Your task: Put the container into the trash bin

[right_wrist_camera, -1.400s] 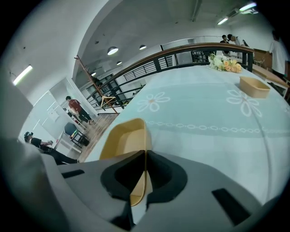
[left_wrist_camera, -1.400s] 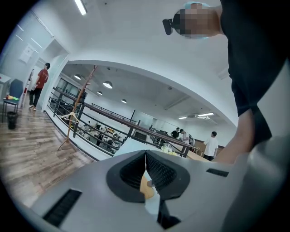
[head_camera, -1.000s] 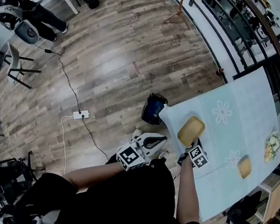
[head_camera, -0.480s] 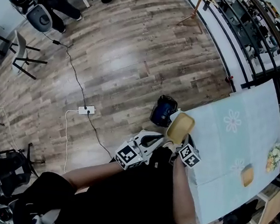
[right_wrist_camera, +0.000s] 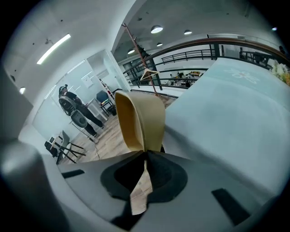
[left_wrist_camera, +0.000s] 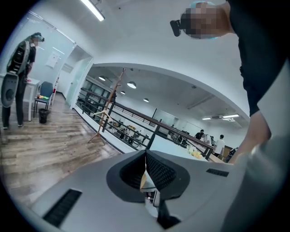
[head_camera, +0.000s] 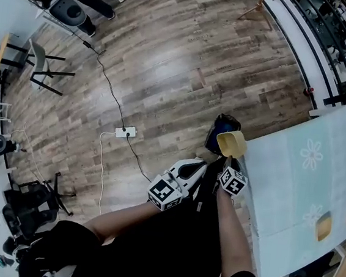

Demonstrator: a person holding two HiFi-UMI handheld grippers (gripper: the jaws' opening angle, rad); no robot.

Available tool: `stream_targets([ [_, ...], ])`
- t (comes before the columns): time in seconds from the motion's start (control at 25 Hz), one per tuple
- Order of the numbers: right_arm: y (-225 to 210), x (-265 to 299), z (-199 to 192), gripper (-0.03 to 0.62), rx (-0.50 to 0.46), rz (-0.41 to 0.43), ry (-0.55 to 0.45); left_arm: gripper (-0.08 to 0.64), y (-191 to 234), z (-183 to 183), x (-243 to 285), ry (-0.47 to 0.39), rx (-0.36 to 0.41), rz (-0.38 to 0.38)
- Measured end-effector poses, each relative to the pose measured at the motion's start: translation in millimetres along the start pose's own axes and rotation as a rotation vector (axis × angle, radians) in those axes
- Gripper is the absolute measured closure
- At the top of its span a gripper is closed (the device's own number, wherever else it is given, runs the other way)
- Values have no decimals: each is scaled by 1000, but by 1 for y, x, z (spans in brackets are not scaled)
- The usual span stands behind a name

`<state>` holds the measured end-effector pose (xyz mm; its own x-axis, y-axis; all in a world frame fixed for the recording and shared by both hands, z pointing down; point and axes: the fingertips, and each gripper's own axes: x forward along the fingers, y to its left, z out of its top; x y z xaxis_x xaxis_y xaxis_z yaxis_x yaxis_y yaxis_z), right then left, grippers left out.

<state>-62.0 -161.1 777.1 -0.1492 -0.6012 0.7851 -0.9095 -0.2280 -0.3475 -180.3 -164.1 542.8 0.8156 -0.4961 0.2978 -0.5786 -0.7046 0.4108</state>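
Container (head_camera: 232, 143) hangs pinched by its rim in the right tongs (head_camera: 227, 163), above the trash bin (head_camera: 216, 136) at the corner of the bench (head_camera: 291, 184), apparently poised to drop in. Left tongs (left_wrist_camera: 146, 174) are pressed together with nothing between them, held aside.

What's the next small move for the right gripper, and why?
Probably lower the right gripper a little toward the trash bin before letting go. Its jaws are closed on the rim of the tan container, which in the head view hangs off the table corner and overlaps the bin's opening, so it looks lined up but high.
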Motion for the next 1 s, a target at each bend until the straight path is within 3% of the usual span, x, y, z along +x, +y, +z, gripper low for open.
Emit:
stream_targets([
  [0.36, 8, 59, -21, 552, 19, 31, 40, 545, 28, -24, 17, 68, -31, 34],
  [0.64, -19, 107, -35, 551, 9, 11, 111, 545, 57, -43, 29, 91, -59, 71],
  [0.84, -28, 143, -55, 551, -57, 11, 191, 545, 84, -51, 40, 95, -108, 103],
  [1.0, -38, 169, -67, 551, -54, -6, 200, 545, 96, -65, 47, 107, -120, 108],
])
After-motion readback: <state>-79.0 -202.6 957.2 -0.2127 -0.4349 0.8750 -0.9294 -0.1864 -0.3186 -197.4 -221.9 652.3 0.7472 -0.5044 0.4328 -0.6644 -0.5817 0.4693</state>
